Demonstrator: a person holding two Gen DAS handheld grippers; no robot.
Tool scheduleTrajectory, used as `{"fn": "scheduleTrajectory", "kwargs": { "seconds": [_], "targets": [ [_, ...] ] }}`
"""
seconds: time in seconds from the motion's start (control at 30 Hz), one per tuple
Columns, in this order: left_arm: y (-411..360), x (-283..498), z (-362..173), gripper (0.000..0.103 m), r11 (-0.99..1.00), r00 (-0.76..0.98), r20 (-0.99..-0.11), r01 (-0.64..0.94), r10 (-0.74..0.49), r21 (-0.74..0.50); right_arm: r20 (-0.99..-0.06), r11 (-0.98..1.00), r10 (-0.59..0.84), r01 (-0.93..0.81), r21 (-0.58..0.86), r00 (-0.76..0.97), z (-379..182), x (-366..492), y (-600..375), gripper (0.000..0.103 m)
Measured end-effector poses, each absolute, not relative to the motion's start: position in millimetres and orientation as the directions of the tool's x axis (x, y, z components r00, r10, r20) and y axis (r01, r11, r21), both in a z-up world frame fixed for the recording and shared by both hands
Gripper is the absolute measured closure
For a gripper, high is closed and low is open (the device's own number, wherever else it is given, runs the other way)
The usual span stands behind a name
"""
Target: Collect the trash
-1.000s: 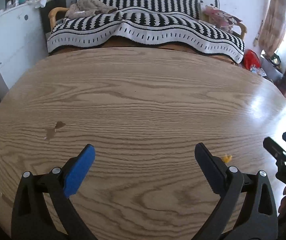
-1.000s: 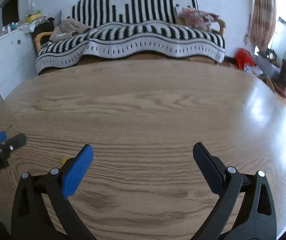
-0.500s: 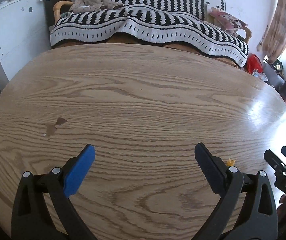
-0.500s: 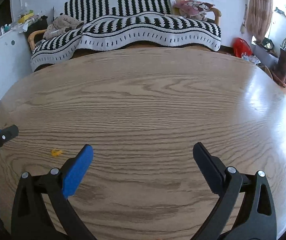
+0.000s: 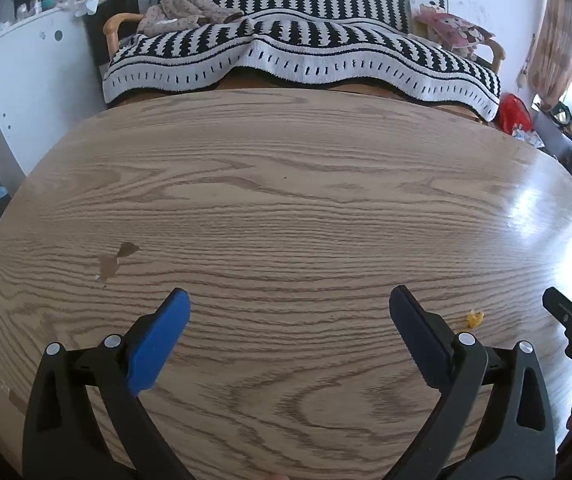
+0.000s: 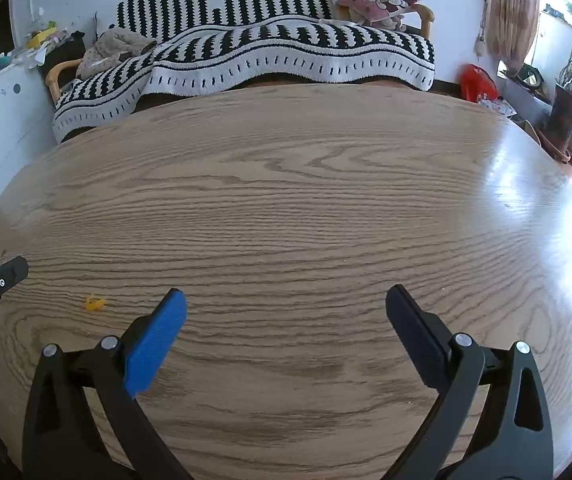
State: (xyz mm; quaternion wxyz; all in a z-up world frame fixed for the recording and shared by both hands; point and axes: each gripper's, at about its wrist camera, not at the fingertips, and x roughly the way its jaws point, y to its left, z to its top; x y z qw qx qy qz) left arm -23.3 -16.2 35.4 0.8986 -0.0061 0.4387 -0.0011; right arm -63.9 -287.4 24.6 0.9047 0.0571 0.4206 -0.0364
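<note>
We're holding both claws spread apart, gripping nothing: left gripper (image 5: pixel 289 312), right gripper (image 6: pixel 285 310), both hovering over the wooden table (image 5: pixel 286 184). Yellow scrap (image 6: pixel 95 303) is lying on the table between them, untouched. Striped sofa (image 5: pixel 298 52) is sitting beyond.

Black tongs (image 5: pixel 288 308), blue pads (image 5: pixel 158 344), silver screws.
</note>
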Motion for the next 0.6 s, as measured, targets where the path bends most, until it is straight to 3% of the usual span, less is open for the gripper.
{"fn": "scheduleTrajectory", "kwargs": {
  "seconds": [0.6],
  "targets": [
    [-32.1,-26.0,38.0,0.006,0.987,0.645,-0.754,-0.002,0.123,0.159,-0.774,0.990,-0.008,0.116,0.085,0.633,23.4,-64.7,-292.4,0.007]
  ]
}}
